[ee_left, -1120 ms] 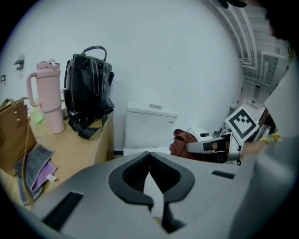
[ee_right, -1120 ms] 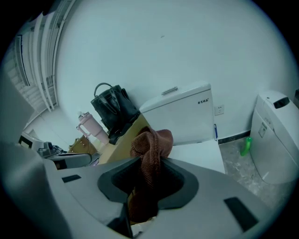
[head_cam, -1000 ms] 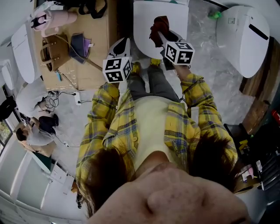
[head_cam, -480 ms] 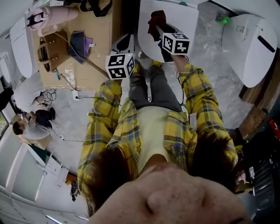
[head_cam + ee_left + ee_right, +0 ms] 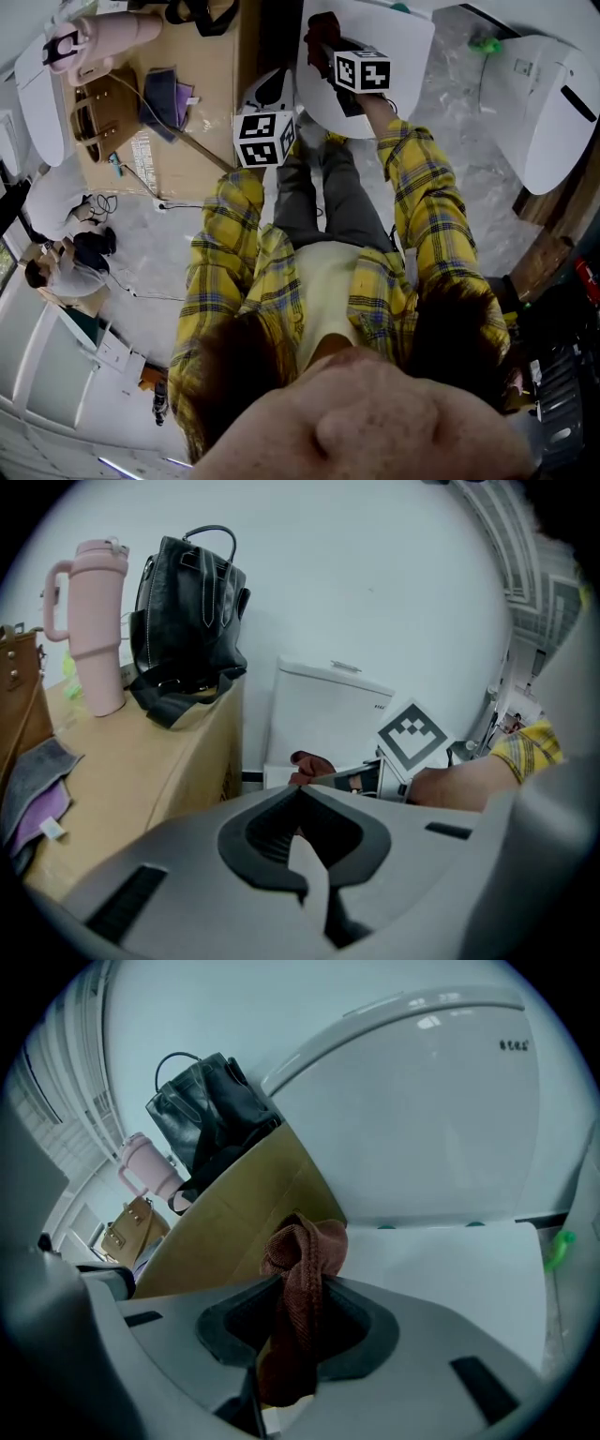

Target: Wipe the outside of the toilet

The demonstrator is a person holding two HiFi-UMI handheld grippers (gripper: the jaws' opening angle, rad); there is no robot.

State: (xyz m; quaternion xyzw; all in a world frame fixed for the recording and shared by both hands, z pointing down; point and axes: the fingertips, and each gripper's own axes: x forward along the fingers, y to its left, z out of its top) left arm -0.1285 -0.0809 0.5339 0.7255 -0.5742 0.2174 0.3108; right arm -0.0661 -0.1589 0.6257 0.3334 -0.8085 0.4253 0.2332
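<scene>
Nearest to the person, the left claw (image 5: 300,789) is pressed together with nothing in it. It hangs in the air, a little back from the toilet (image 5: 450,1269) and beside the desk (image 5: 141,771). It takes no part in the work at this moment.

A little further, the right claw (image 5: 298,1283) pinches a red-brown cloth (image 5: 305,1241). The cloth is bunched. One fold stands up above the jaws and the rest hangs down between them. This claw is over the flat white top of the toilet, near its left edge, and I cannot tell if the cloth touches the surface.

The wiping seems to be only at its start, and I see some risks:
- The cloth is a narrow bunch, so a push could bring the hard jaw tips onto the white surface and scratch it.
- A strong drag could pull the cloth out of the pinch.

Behind, the desk stands just beside the toilet and carries a black bag (image 5: 187,611) and a pink tumbler (image 5: 94,621). A wide stroke to the left could hit the desk edge.
</scene>
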